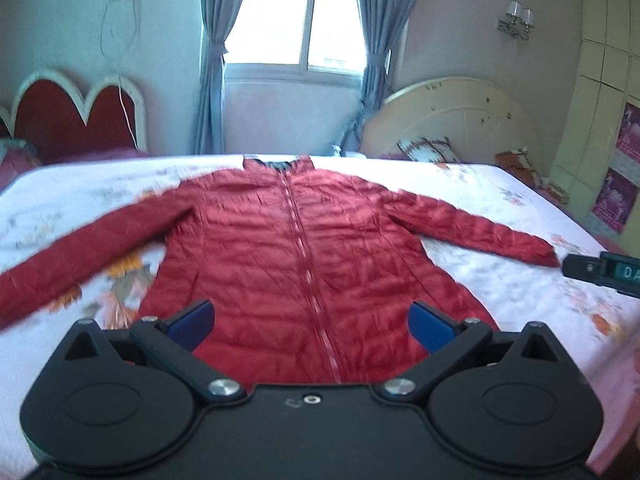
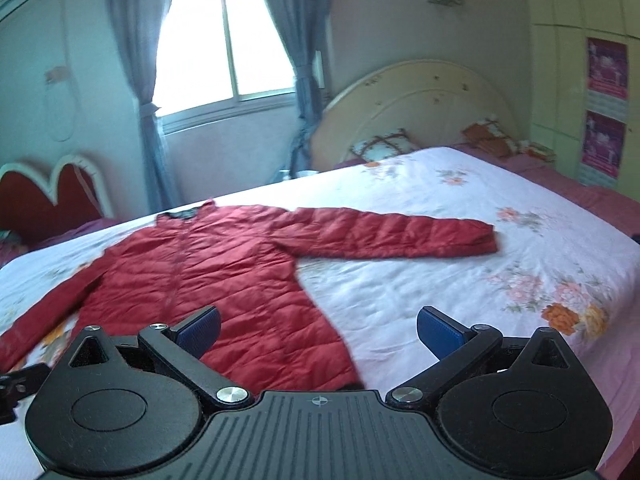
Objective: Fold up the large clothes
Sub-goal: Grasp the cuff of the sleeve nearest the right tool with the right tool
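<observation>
- The red quilted jacket (image 1: 280,248) lies flat on its back in the middle of the bed, zipped front upward, collar pointing toward the window at twelve o'clock and hem nearest the grippers at six.
- Both sleeves are spread wide: the left sleeve (image 1: 80,252) runs out toward eight o'clock, and the right sleeve (image 2: 400,236) stretches toward three o'clock, its cuff resting on bare sheet.
- Nothing looks folded yet, so I would judge the task to be at its very start, with the garment laid out and the first fold still to make.
- The left gripper (image 1: 312,320) hovers above the hem near the zip line, its blue fingers wide apart and holding nothing.
- The right gripper (image 2: 318,326) hangs over the hem's right corner, its fingers likewise parted and empty; in the left view its tip shows close by the right cuff, though I cannot tell if it touches.
- The next move, as I read it, calls for each gripper to travel out to a cuff or shoulder, pinch through the puffy fabric, and carry the sleeve across the chest.
- The shiny shell looks slippery, so a firm, deep bite seems wise.
- The flowered bedsheet (image 2: 500,300) beneath is smooth and roomy, with pillows (image 2: 384,146) by the cream headboard (image 2: 420,96) around one o'clock.
</observation>
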The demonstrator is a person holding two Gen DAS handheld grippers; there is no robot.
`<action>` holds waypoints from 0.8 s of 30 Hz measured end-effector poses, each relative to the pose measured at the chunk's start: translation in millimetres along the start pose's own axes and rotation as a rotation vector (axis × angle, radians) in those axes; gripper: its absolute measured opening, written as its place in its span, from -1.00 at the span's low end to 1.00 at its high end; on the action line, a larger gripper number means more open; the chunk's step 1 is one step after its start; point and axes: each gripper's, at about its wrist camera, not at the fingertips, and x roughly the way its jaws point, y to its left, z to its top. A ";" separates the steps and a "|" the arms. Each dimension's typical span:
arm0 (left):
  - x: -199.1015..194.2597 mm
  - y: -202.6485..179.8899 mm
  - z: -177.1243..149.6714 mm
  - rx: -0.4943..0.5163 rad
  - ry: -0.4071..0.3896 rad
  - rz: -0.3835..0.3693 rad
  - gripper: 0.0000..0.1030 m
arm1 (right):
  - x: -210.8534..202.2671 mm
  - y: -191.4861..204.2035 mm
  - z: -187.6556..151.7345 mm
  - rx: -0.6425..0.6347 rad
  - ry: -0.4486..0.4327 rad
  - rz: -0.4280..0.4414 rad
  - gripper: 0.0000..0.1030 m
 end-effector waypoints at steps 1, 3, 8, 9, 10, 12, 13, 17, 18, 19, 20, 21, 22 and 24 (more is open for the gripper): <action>5.7 0.6 2.7 -0.019 -0.008 -0.006 0.99 | 8.2 -5.8 1.8 0.011 0.003 -0.012 1.00; 19.4 1.6 8.5 -0.062 -0.036 0.007 1.00 | 27.8 -18.6 5.8 0.033 0.010 -0.035 1.00; 81.3 -8.4 29.3 -0.028 0.029 0.047 1.00 | 88.1 -49.9 18.8 0.068 0.028 -0.077 0.99; 95.8 -11.1 32.9 -0.024 0.050 0.058 1.00 | 105.3 -58.3 22.6 0.080 0.042 -0.081 0.99; 111.3 -14.2 37.3 -0.019 0.068 0.067 0.99 | 119.8 -67.3 25.1 0.094 0.049 -0.086 0.99; 144.3 -20.1 45.4 -0.010 0.094 0.046 0.99 | 149.7 -86.2 32.8 0.125 0.058 -0.103 0.99; 158.9 -22.7 47.4 -0.010 0.109 0.038 0.97 | 165.3 -96.5 36.8 0.142 0.063 -0.110 0.99; 212.3 -37.7 58.6 -0.002 0.150 0.084 0.98 | 217.0 -137.0 50.0 0.216 0.076 -0.153 0.79; 223.8 -40.1 60.7 0.002 0.154 0.099 0.97 | 232.3 -148.8 52.7 0.243 0.097 -0.156 0.08; 236.1 -42.1 63.6 0.003 0.158 0.109 0.97 | 246.0 -159.6 54.7 0.275 0.121 -0.168 -0.14; 247.6 -43.6 66.3 0.005 0.162 0.114 0.97 | 257.5 -170.6 54.9 0.313 0.132 -0.172 -0.14; 259.1 -46.0 69.3 0.010 0.171 0.123 0.97 | 267.1 -182.1 54.8 0.350 0.136 -0.170 -0.14; 270.0 -48.0 71.9 0.019 0.177 0.133 0.97 | 276.3 -191.9 54.2 0.377 0.144 -0.174 -0.14; 287.8 -50.4 77.4 0.029 0.185 0.135 0.97 | 293.8 -207.4 49.8 0.425 0.172 -0.182 -0.14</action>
